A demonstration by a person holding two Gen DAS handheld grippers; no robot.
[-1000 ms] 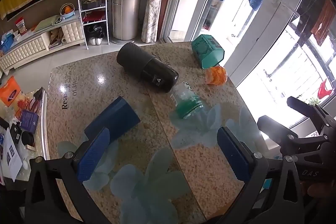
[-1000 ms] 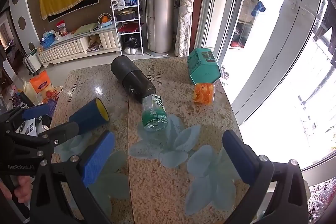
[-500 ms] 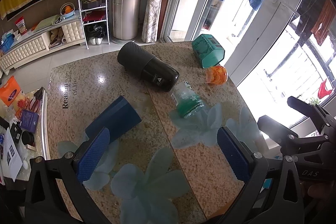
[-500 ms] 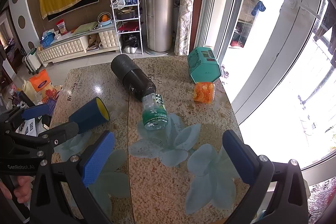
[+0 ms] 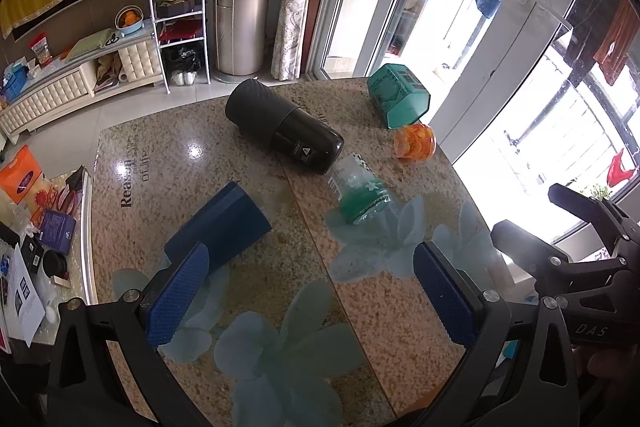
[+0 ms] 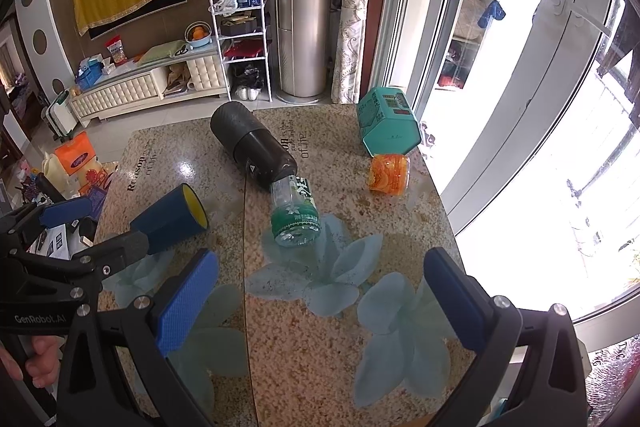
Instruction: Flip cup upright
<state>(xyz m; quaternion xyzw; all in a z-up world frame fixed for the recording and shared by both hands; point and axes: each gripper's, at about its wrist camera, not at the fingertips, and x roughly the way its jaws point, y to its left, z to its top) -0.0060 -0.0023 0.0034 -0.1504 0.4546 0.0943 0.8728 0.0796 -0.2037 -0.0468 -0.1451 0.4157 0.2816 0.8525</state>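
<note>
A dark blue cup (image 5: 218, 227) with a yellow inside lies on its side on the left of the granite table (image 5: 192, 155). In the right wrist view the cup (image 6: 172, 219) shows its open mouth turned to the right. My left gripper (image 5: 312, 291) is open and empty above the table's near part, its left pad just in front of the cup. My right gripper (image 6: 320, 299) is open and empty over the flower pattern, to the right of the cup. The left gripper's fingers (image 6: 64, 213) show at the left edge of the right wrist view beside the cup.
A black cylinder (image 5: 284, 131) lies on its side at the table's middle, with a green-labelled clear bottle (image 5: 360, 195) touching its near end. An orange jar (image 5: 414, 143) and a teal hexagonal box (image 5: 398, 101) sit at the far right. Windows stand beyond the table's right edge.
Both grippers have stayed open. The left wrist view has shifted slightly, with the table objects drifting a little away and to the right; the cup lies as before.
</note>
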